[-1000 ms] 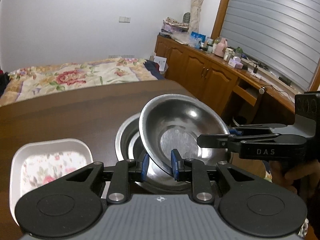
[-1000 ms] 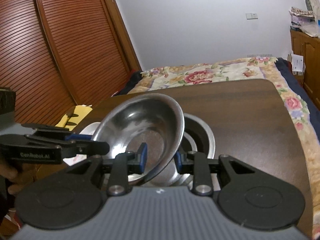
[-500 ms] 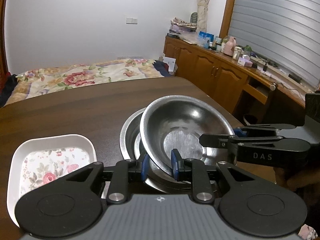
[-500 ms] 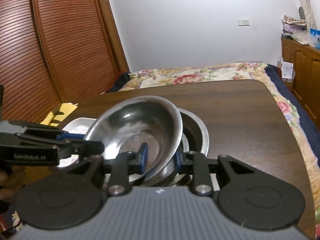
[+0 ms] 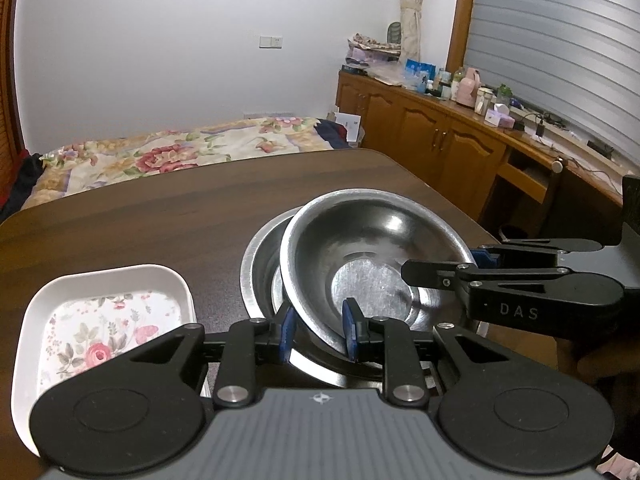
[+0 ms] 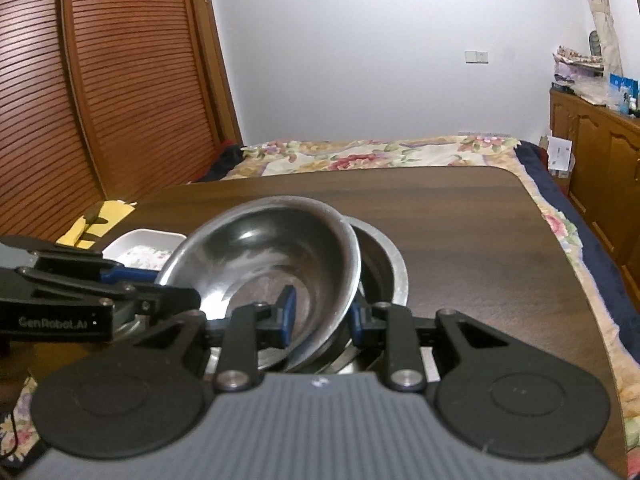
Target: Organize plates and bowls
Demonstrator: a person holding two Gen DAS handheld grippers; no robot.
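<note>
Each camera sits just behind its own tongs, low over the near edge of the bench (image 5: 168, 216), looking across it toward the bed (image 6: 360, 156) and the white wall. The left view faces the far right corner, the right view the far left. Both are very close to the tilted steel bowl (image 5: 372, 240), and both share it, the bowl under it (image 6: 384, 264), the white floral tray (image 5: 108, 312) and the other tongs.

Tilted steel bowl (image 5: 372, 256) nested in another bowl (image 5: 260, 276).
</note>
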